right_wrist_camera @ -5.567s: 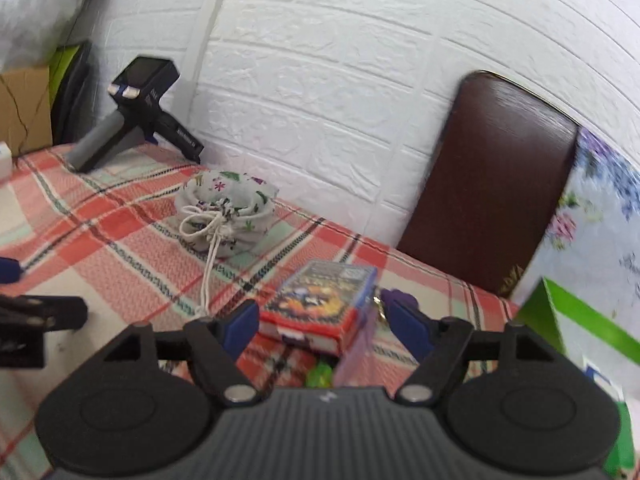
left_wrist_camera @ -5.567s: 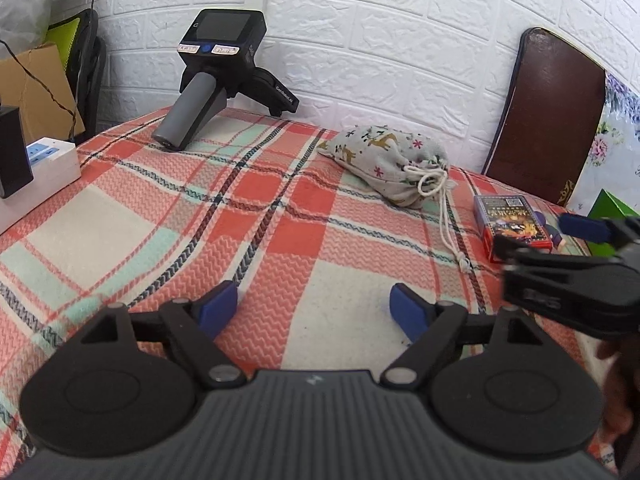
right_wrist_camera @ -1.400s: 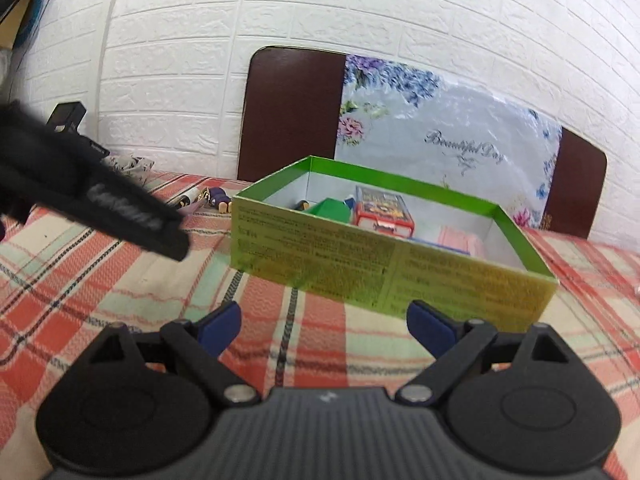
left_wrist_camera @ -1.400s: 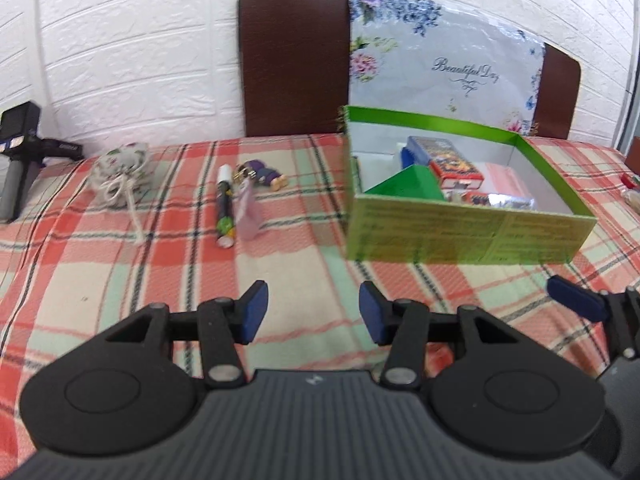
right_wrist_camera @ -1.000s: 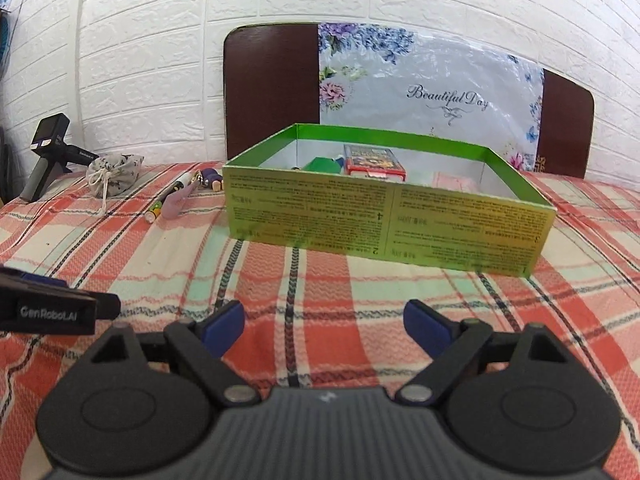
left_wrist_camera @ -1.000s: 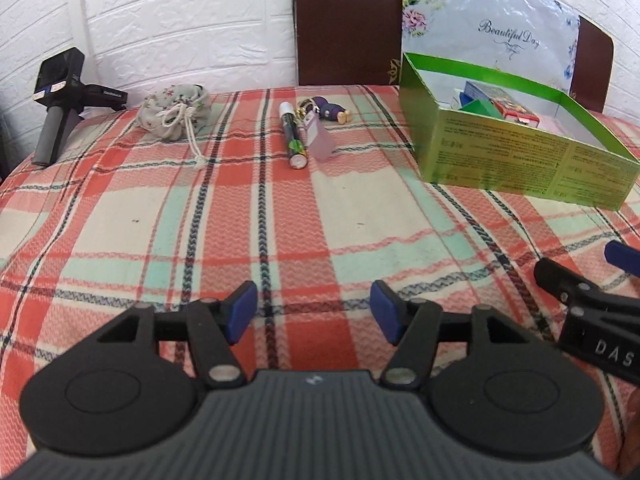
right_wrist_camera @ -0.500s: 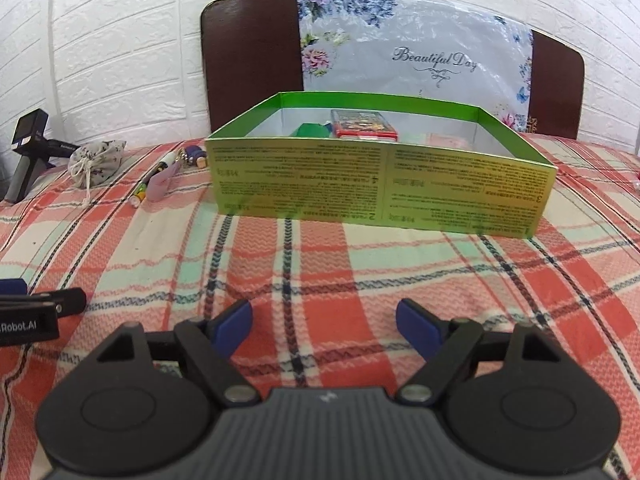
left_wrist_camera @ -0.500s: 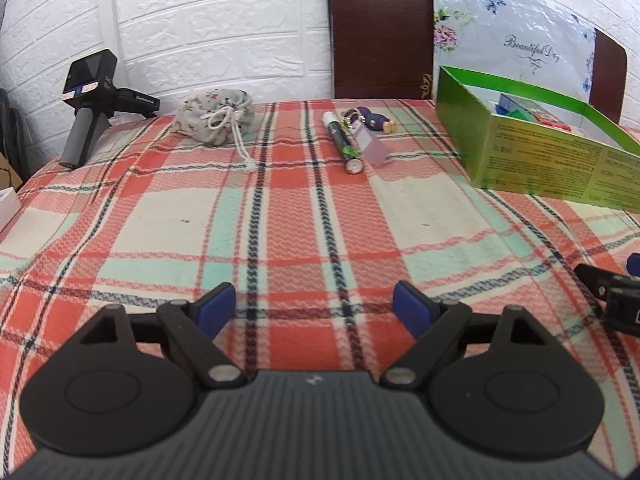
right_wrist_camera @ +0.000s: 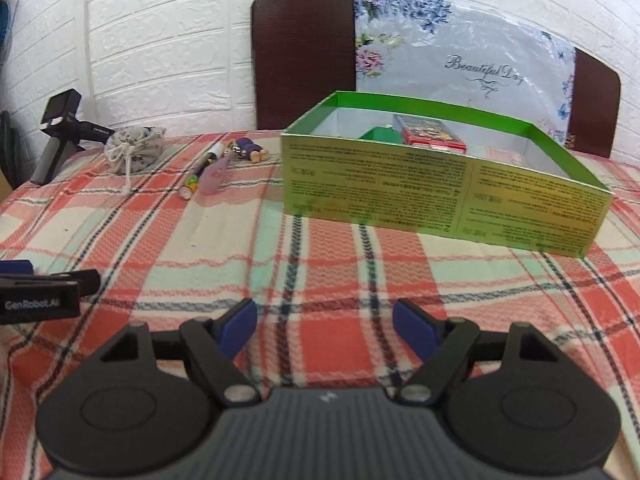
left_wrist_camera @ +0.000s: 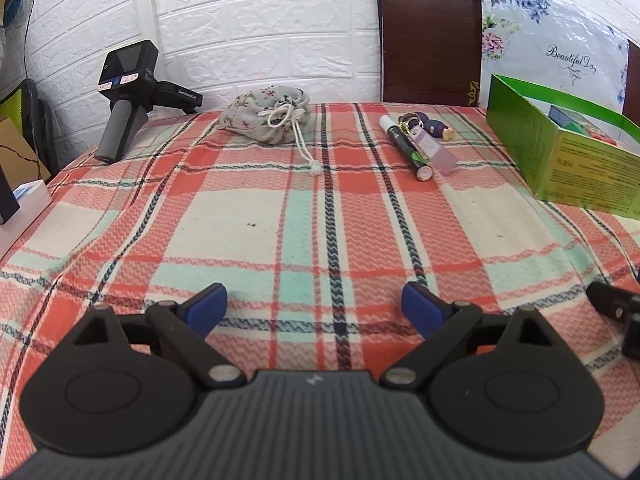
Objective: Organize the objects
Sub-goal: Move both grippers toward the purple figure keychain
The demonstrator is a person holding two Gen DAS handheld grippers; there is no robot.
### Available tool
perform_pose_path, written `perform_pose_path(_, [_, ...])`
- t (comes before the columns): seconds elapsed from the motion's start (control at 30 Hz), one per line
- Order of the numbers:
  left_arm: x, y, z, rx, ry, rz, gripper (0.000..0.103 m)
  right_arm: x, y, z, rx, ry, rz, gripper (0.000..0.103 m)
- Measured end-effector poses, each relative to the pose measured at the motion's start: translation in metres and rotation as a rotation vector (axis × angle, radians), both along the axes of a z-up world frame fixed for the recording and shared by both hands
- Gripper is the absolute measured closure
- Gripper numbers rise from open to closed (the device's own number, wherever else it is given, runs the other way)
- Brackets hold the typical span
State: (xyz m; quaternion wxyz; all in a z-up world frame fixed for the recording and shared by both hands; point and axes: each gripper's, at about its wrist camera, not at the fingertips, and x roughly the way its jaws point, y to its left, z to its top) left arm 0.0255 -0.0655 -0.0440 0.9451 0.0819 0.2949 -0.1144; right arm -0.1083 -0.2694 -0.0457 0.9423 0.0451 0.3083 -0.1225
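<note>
Left gripper [left_wrist_camera: 314,304]: fingers spread wide, just opened further, nothing between the blue pads [left_wrist_camera: 206,308]; poised over bare plaid tablecloth [left_wrist_camera: 248,208]. Right gripper [right_wrist_camera: 325,330]: fingers moderately wide, just narrowed a little, likewise empty, aimed at the near wall of the green box [right_wrist_camera: 440,184].

Green box: open-topped, at the right of the table, holding a red card pack [right_wrist_camera: 430,130] and a green item [right_wrist_camera: 378,134] against the far wall.

Outside the box, left of it and near the far table edge:
- marker pen [left_wrist_camera: 406,148], lying flat, touching a lilac tag [left_wrist_camera: 434,150] beside it;
- small purple figure [left_wrist_camera: 434,126] with a key ring, just behind the tag;
- drawstring pouch [left_wrist_camera: 266,118], further left, cord trailing toward the near side.

Spare handheld gripper [left_wrist_camera: 128,96] propped at the far left corner. Dark chair back [left_wrist_camera: 426,36] and floral sheet [right_wrist_camera: 464,52] against the white brick wall.
</note>
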Motion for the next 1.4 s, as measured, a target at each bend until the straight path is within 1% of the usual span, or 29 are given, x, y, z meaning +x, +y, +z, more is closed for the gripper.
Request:
perform_pose_path(0.07, [0.001, 0.002, 0.000, 0.008, -0.005, 0.007, 0.006, 0.003, 0.011, 0.000, -0.028, -0.001, 0.045, 0.024])
perform_pose_path(0.17, [0.007, 0.007, 0.000, 0.014, -0.008, 0.021, 0.005, 0.011, 0.024, -0.001, -0.029, 0.002, 0.098, 0.025])
perform_pose_path(0.4, [0.024, 0.024, 0.001, 0.030, -0.018, 0.076, 0.001, 0.036, 0.042, -0.001, -0.026, 0.000, 0.167, 0.023])
perform_pose_path(0.47, [0.032, 0.034, 0.001, 0.035, -0.027, 0.111, 0.000, 0.049, 0.045, -0.001, -0.025, -0.001, 0.181, 0.023])
perform_pose_path(0.5, [0.038, 0.040, 0.002, 0.023, -0.025, 0.130, 0.000, 0.057, 0.046, -0.002, -0.019, 0.002, 0.193, 0.020])
perform_pose_path(0.57, [0.049, 0.057, 0.002, -0.038, -0.001, 0.168, 0.000, 0.075, 0.052, -0.003, -0.032, 0.004, 0.215, 0.020])
perform_pose_path(0.6, [0.053, 0.063, 0.003, -0.058, 0.001, 0.191, 0.000, 0.084, 0.055, -0.003, -0.041, 0.003, 0.228, 0.020])
perform_pose_path(0.67, [0.055, 0.066, 0.003, -0.078, 0.001, 0.204, 0.000, 0.104, 0.059, -0.003, -0.043, 0.005, 0.249, 0.020])
perform_pose_path(0.77, [0.052, 0.063, 0.002, -0.072, -0.007, 0.204, 0.000, 0.135, 0.059, -0.004, -0.034, 0.004, 0.242, 0.021])
perform_pose_path(0.83, [0.051, 0.064, 0.002, -0.087, -0.009, 0.205, 0.000, 0.156, 0.055, -0.005, -0.027, 0.002, 0.224, 0.020])
perform_pose_path(0.97, [0.053, 0.064, 0.001, -0.082, -0.013, 0.205, 0.000, 0.189, 0.046, -0.006, -0.008, -0.002, 0.181, 0.020])
perform_pose_path(1.0, [0.053, 0.065, 0.001, -0.083, -0.014, 0.206, 0.000, 0.194, 0.044, -0.006, -0.006, -0.002, 0.172, 0.025])
perform_pose_path(1.03, [0.053, 0.065, 0.001, -0.085, -0.014, 0.205, 0.000, 0.195, 0.043, -0.005, -0.003, -0.005, 0.167, 0.034])
perform_pose_path(1.07, [0.054, 0.065, 0.001, -0.086, -0.014, 0.205, 0.000, 0.194, 0.042, -0.005, 0.000, -0.009, 0.169, 0.040])
perform_pose_path(1.1, [0.054, 0.065, 0.001, -0.085, -0.014, 0.205, 0.000, 0.190, 0.042, -0.005, -0.002, -0.014, 0.176, 0.057])
perform_pose_path(1.13, [0.054, 0.066, 0.001, -0.087, -0.014, 0.204, 0.000, 0.186, 0.043, -0.004, -0.004, -0.015, 0.180, 0.067])
perform_pose_path(1.17, [0.054, 0.066, 0.001, -0.089, -0.014, 0.204, 0.000, 0.181, 0.042, -0.004, 0.002, -0.014, 0.183, 0.069])
perform_pose_path(1.2, [0.054, 0.066, 0.001, -0.090, -0.014, 0.203, 0.000, 0.174, 0.042, -0.004, 0.015, -0.014, 0.185, 0.075])
perform_pose_path(1.23, [0.054, 0.067, 0.002, -0.090, -0.014, 0.203, 0.000, 0.166, 0.042, -0.003, 0.026, -0.014, 0.186, 0.076])
perform_pose_path(1.4, [0.054, 0.066, 0.002, -0.089, -0.014, 0.204, 0.000, 0.106, 0.050, -0.001, 0.029, -0.012, 0.248, 0.075])
